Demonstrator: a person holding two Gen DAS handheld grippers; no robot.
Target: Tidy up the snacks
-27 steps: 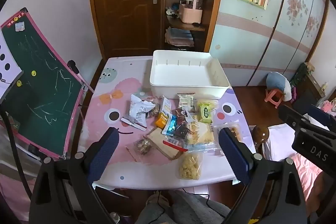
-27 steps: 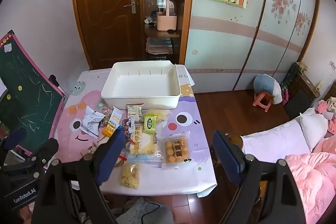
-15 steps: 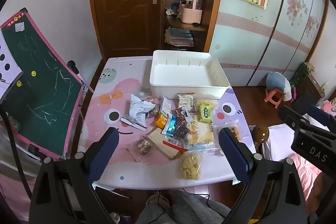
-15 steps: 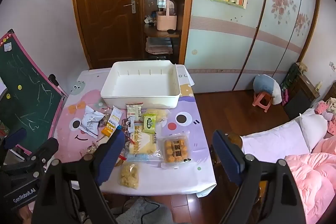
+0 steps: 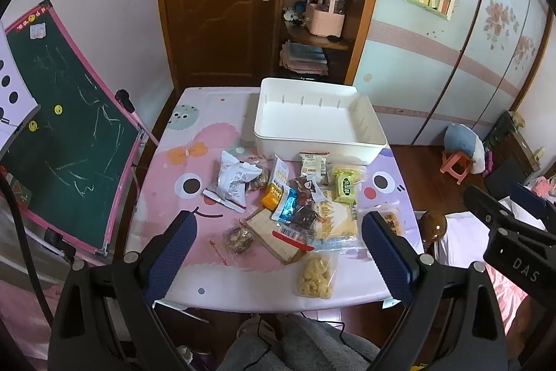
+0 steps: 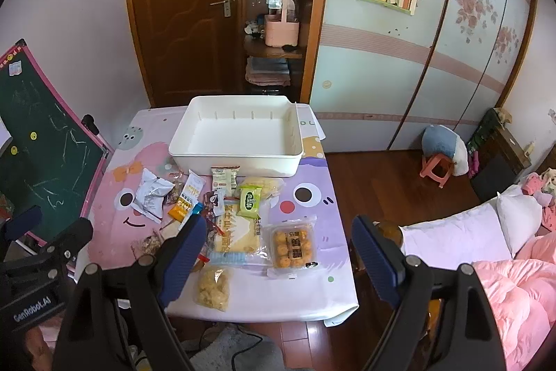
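Note:
An empty white bin [image 5: 318, 122] [image 6: 239, 134] stands at the far side of a pink cartoon table [image 5: 166, 169]. Several snack packets lie in a pile in front of it: a silver bag [image 5: 232, 178] [image 6: 151, 192], a green packet [image 5: 344, 186] [image 6: 249, 200], a yellow cracker pack [image 5: 333, 219] [image 6: 238, 232], a tray of round pastries [image 6: 292, 244], a clear bag of yellow puffs [image 5: 316, 273] [image 6: 213, 287]. My left gripper [image 5: 278, 252] is open and empty, high above the near table edge. My right gripper [image 6: 276, 252] is open and empty, also high over the near edge.
A green chalkboard easel [image 5: 59, 134] leans at the table's left. A wooden door and shelf unit [image 5: 312, 9] stand behind. Wooden floor, a small pink stool [image 6: 436, 167] and a bed with pink bedding [image 6: 504, 266] lie to the right.

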